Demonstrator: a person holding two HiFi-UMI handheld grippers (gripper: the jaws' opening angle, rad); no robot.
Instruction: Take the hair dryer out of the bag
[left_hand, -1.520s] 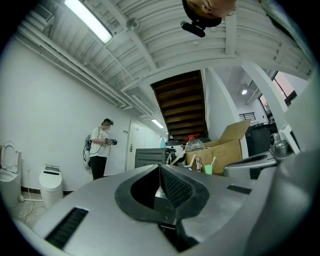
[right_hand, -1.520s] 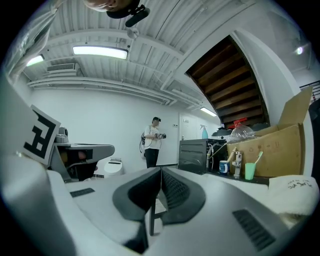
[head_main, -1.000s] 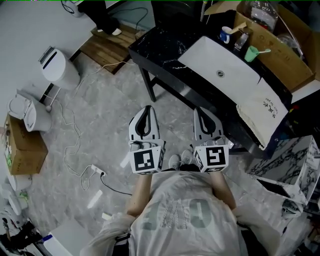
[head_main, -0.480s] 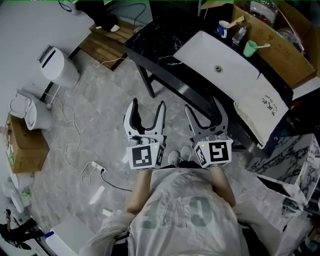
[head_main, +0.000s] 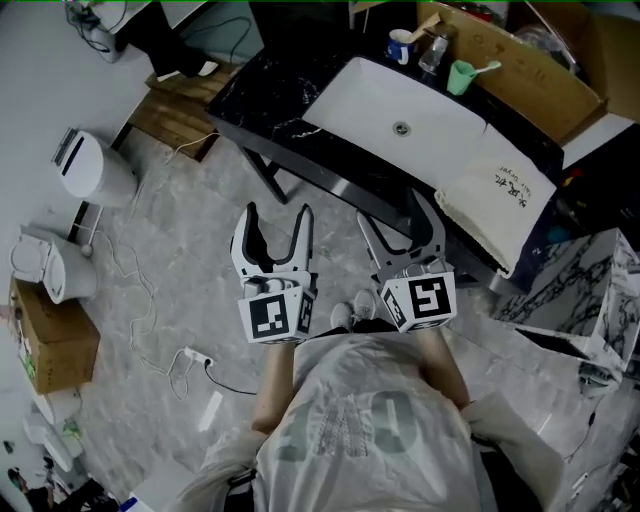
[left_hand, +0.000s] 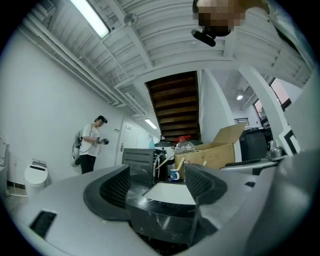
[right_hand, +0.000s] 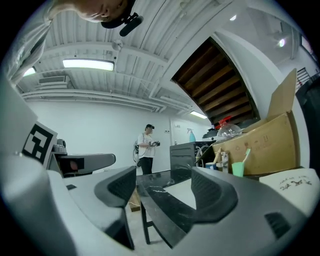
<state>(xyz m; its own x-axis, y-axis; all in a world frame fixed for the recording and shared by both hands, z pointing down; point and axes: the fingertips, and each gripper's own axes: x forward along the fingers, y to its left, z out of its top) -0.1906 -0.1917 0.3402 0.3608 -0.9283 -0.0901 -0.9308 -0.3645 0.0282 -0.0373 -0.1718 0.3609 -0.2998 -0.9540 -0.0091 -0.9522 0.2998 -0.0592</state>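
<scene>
Our left gripper (head_main: 277, 213) and right gripper (head_main: 398, 214) are opening their jaws, nothing between them. The white bag (head_main: 500, 190) lies upper right on the black table (head_main: 268, 98). We cannot see the hair dryer.

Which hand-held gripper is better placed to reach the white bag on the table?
Right. The right hand-held gripper, jaws opening with nothing between them, is nearer the white bag, on its side of the sink.
</scene>
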